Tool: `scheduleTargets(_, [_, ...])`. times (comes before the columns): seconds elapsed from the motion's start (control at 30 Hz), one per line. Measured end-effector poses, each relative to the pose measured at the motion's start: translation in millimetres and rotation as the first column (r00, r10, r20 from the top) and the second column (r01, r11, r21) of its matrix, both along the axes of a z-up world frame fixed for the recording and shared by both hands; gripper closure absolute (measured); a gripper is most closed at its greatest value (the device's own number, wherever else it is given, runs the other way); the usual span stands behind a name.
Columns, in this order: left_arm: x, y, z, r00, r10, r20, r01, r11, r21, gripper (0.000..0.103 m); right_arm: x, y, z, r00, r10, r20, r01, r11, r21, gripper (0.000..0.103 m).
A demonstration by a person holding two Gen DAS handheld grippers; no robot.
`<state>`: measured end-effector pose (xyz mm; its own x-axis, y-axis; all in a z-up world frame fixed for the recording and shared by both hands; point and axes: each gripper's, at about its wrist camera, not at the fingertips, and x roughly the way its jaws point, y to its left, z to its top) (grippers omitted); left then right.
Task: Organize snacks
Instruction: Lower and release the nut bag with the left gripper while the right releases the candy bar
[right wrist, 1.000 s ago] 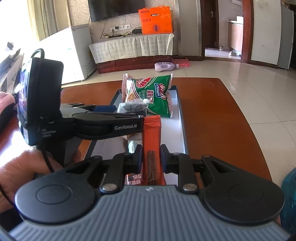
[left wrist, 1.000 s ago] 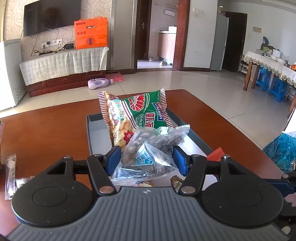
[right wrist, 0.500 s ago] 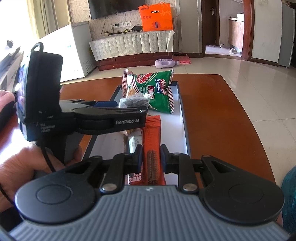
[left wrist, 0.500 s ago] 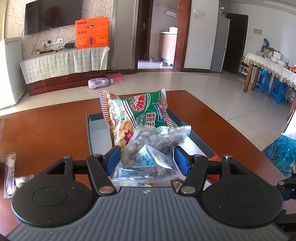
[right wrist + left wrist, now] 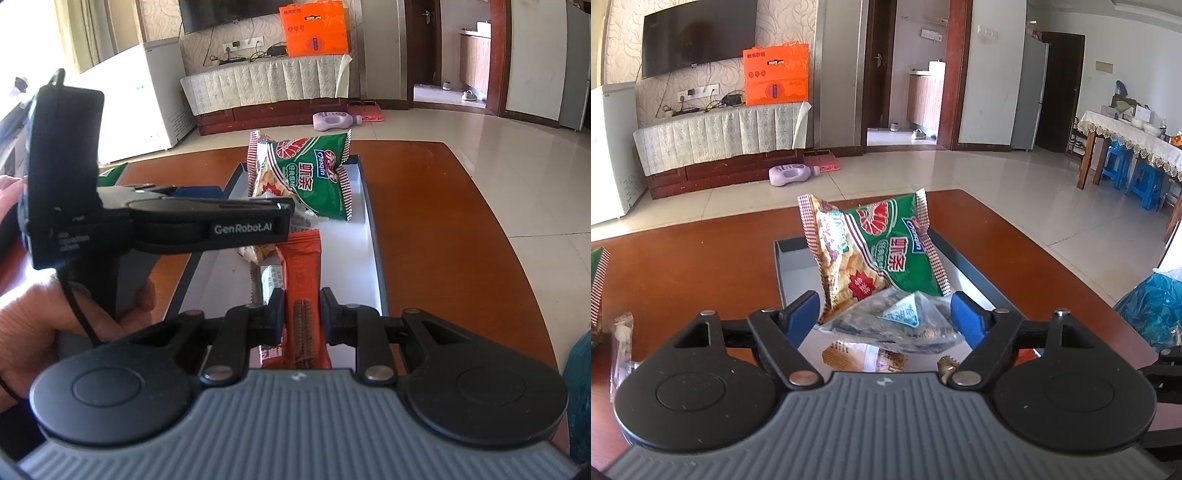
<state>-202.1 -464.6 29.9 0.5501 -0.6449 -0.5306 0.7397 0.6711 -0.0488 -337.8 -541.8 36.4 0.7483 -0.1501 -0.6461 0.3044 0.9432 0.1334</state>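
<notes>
Our right gripper (image 5: pixel 302 314) clamps an orange snack stick (image 5: pixel 303 280) over the tray's (image 5: pixel 373 236) near end. Our left gripper's (image 5: pixel 886 314) jaws are opening, the clear seed packet (image 5: pixel 905 321) lying loose between them on the tray floor. Farther in, a green shrimp-chip bag (image 5: pixel 886 251) stands. Only the left view shows small wrappers (image 5: pixel 620 332) near the table's (image 5: pixel 701 266) left edge.
</notes>
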Motion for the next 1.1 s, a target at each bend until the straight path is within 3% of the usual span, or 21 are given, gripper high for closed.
scheduleTargets(0.43, [11.2, 39.0, 23.8, 0.999, 0.034, -0.004, -0.034, 0.998, -0.061, 0.019, 10.5, -0.1, -7.8, 1.000, -0.006, -0.023, 0.006, 1.000, 0.007, 0.079])
scheduleTargets(1.1, [-0.5, 73.1, 28.7, 0.999, 0.020, 0.029, -0.019, 1.000, -0.018, 0.018, 52.6, 12.7, -17.6, 0.999, -0.023, -0.031, 0.024, 1.000, 0.011, 0.079])
